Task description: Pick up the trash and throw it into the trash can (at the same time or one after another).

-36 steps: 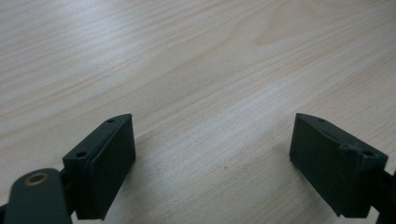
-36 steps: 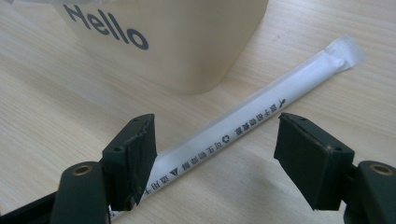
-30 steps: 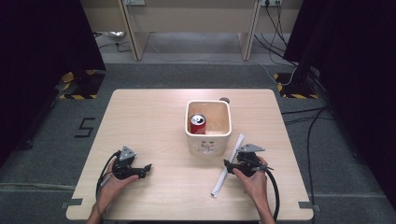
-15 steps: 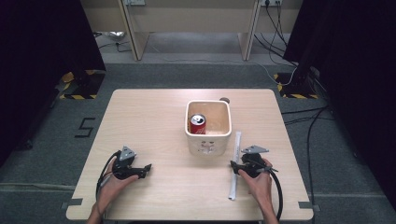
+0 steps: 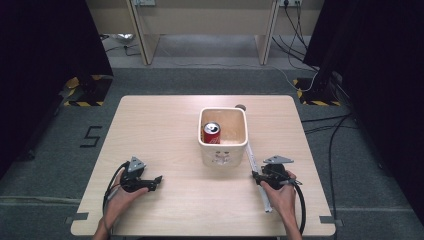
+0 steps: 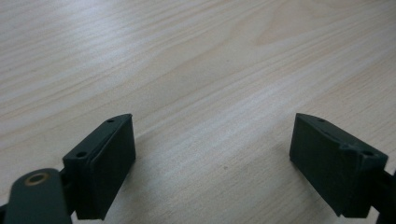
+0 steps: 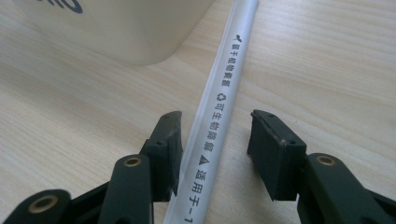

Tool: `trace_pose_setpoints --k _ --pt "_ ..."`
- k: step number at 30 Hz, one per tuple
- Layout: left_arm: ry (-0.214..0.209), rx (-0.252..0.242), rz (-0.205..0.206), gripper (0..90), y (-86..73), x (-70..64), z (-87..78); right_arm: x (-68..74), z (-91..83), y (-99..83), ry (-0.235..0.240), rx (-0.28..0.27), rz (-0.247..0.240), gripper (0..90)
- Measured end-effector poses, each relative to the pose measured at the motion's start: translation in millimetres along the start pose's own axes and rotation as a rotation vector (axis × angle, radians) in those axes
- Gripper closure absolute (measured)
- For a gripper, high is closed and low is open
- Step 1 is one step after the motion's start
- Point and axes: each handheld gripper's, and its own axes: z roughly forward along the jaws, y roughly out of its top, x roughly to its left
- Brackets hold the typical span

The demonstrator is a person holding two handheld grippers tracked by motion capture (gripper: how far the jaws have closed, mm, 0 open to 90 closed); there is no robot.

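Observation:
A long white paper-wrapped straw [image 5: 253,156] with grey print lies flat on the wooden table [image 5: 160,130], just right of a cream square tub [image 5: 223,145]. A red can [image 5: 211,133] stands inside the tub. My right gripper [image 5: 256,176] sits low over the straw's middle. In the right gripper view the straw [image 7: 219,98] runs between the parted jaws of that gripper [image 7: 215,135], close against the left one, and the gripper is open. My left gripper [image 5: 159,179] rests at the front left, open over bare wood [image 6: 212,140].
A small dark round object [image 5: 240,106] lies just behind the tub's far right corner. The tub's wall [image 7: 121,28] stands close ahead and left of the right jaws. Cables trail from both grippers toward the front table edge.
The straw has swung: its near end moved from left to right, so it now points away toward the tub's right side. The right gripper shifted slightly right with it. The left gripper stayed put.

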Motion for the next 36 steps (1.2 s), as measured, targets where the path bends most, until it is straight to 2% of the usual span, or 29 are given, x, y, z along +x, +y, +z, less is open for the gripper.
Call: trace_pose_setpoints --k 3,9,13,18,26,35,36 --pt "0.000 0.000 0.000 13.5 0.0 0.0 0.0 -0.7 0.0 0.2 0.003 -0.002 -0.003 59.9" --pt "0.001 -0.001 0.000 13.6 -0.1 0.0 0.1 0.5 -0.4 -1.0 -0.021 -0.004 -0.045 73.0" --pt "0.000 -0.001 -0.001 13.6 -0.1 -0.1 0.1 -0.9 -0.9 -1.4 -0.039 -0.008 -0.040 77.5" --pt "0.000 0.000 0.000 13.6 0.0 0.0 0.0 -12.1 -5.5 -4.0 -0.061 -0.013 -0.028 79.3" --pt "0.000 -0.001 -0.001 13.5 -0.1 -0.1 0.1 -27.0 -24.9 -1.3 -0.077 -0.062 -0.003 79.3" --pt "0.001 -0.001 0.000 13.5 0.0 -0.1 0.1 -39.7 -53.7 9.2 -0.083 -0.134 0.016 79.3" --pt "0.001 -0.001 0.001 13.5 0.0 -0.1 0.1 -42.5 -62.7 12.6 -0.084 -0.148 0.017 79.3"
